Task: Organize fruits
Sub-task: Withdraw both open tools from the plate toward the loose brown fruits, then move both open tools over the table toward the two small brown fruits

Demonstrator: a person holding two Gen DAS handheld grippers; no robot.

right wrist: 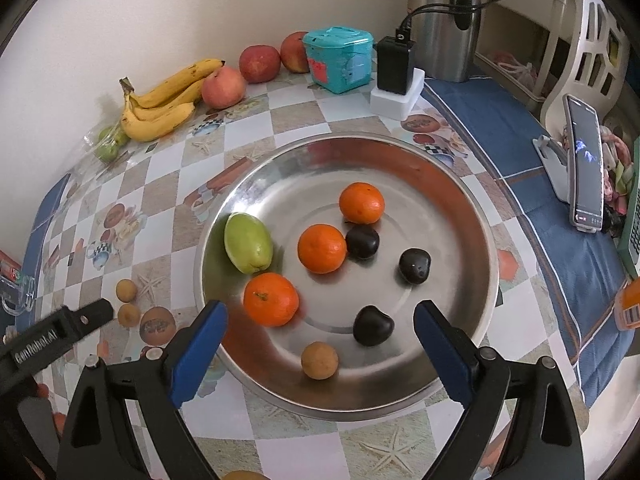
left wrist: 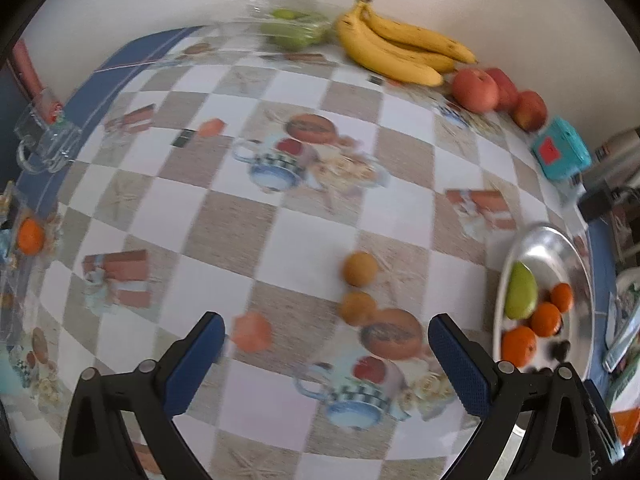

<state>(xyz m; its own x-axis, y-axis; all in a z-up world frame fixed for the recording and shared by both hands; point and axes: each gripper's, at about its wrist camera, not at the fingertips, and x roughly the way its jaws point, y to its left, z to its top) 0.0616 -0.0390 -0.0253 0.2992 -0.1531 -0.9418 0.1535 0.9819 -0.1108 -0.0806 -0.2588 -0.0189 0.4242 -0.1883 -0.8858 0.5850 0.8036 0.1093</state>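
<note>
A steel bowl (right wrist: 440, 184) holds a green mango (right wrist: 248, 242), three tangerines (right wrist: 322, 248), three dark plums (right wrist: 415, 265) and one small tan fruit (right wrist: 319, 360). My right gripper (right wrist: 320, 354) is open and empty above the bowl's near rim. Two more small tan fruits (left wrist: 360, 268) lie on the checked tablecloth, left of the bowl (left wrist: 548, 244) in the left wrist view. My left gripper (left wrist: 326, 364) is open and empty, just short of them. The left gripper's finger shows in the right wrist view (right wrist: 86, 318).
Bananas (left wrist: 396, 46), red apples (left wrist: 476, 90) and a bag of green fruit (left wrist: 294, 28) line the wall. A teal box (right wrist: 340, 58), charger (right wrist: 394, 66), kettle (right wrist: 444, 20) and phone on a stand (right wrist: 584, 164) are behind and right of the bowl. A glass mug (left wrist: 44, 144) and a tangerine (left wrist: 30, 236) are at left.
</note>
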